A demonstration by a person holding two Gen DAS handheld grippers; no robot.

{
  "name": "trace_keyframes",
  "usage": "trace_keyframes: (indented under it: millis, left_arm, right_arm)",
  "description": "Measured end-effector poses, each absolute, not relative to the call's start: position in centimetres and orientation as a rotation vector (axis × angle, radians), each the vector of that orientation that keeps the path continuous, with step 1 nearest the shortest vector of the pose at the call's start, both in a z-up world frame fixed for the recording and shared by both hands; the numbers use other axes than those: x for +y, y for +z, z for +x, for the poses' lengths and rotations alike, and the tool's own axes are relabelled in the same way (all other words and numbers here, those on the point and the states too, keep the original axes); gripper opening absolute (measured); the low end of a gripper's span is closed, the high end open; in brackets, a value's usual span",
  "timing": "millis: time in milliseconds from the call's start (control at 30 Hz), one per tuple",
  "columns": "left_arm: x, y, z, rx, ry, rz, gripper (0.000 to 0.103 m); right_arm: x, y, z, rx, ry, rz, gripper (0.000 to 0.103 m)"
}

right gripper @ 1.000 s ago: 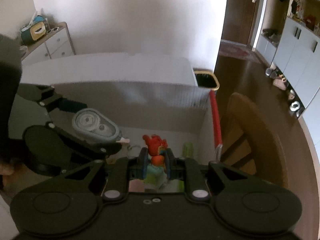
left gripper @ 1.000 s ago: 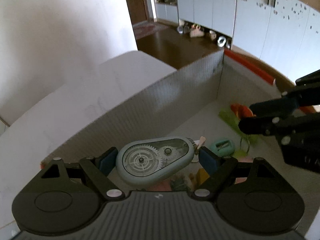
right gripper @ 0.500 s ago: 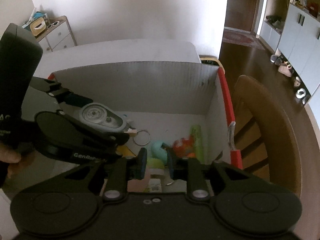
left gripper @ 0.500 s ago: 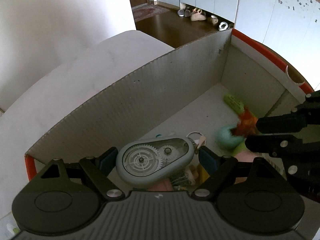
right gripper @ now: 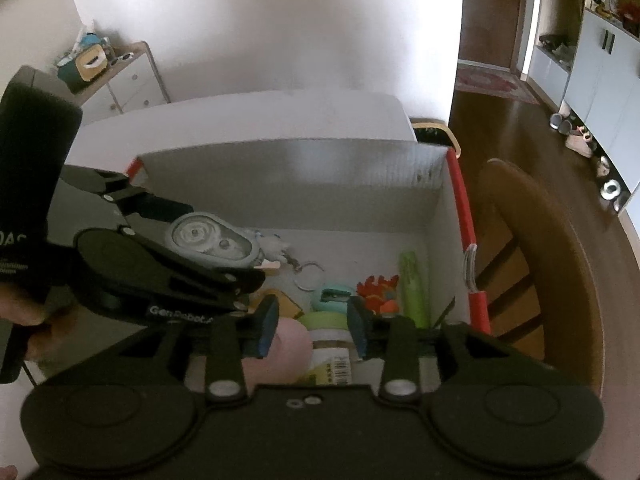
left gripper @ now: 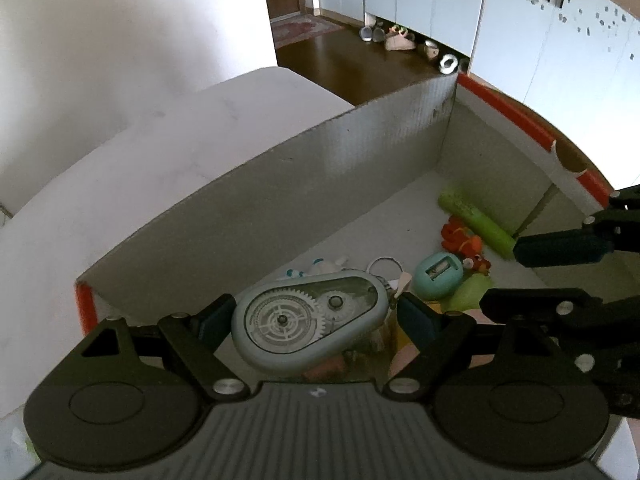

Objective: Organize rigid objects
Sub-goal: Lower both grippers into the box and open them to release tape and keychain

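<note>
My left gripper [left gripper: 316, 316] is shut on a pale blue correction tape dispenser [left gripper: 308, 320] with visible gears, held above the open cardboard box [left gripper: 320, 168]. It also shows in the right wrist view [right gripper: 212, 240]. My right gripper [right gripper: 312, 324] is open and empty above the box's near right part; its fingers [left gripper: 560, 246] show in the left wrist view. On the box floor lie a red-orange toy [right gripper: 378, 290], a teal sharpener [right gripper: 334, 296], a green tube [right gripper: 412, 284], a key ring [right gripper: 308, 276], a pink object [right gripper: 288, 348] and a labelled jar [right gripper: 328, 344].
The box has red-taped edges [right gripper: 464, 216] and stands on a white table [left gripper: 140, 168]. A wooden chair [right gripper: 536, 248] is right of the box. A bin [right gripper: 434, 132] stands behind it. A white drawer unit [right gripper: 128, 84] is at the far left.
My right gripper has opened and let go of the red-orange toy, which now lies on the box floor. It has pulled up and back. My left gripper still holds the dispenser over the box.
</note>
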State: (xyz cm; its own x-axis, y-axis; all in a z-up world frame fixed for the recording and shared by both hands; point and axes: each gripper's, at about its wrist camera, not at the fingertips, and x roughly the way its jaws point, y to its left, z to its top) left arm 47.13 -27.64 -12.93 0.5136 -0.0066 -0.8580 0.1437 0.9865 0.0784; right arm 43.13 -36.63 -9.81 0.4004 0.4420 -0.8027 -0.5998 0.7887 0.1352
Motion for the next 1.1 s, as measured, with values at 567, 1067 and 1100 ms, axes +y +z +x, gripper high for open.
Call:
trace_keyframes:
  millis: [567,1067,1100]
  left_arm:
    - [-26.5,-7.3,41.4,0.894,-0.099,0.108,0.088]
    - [-26.3,-5.5,38.3,0.835,-0.081,0.073,0.088]
    - [-26.4,-5.9,39.0,0.848,-0.078,0.068,0.088]
  right_arm:
    - [-37.8,-4.9,38.4,0.848,0.721,-0.160,0.065]
    - [-38.7,-3.0,35.8,0.782,0.683,-0.142,0.080]
    - [-39.1,-3.3,35.9,0.795,0.684,-0.123,0.080]
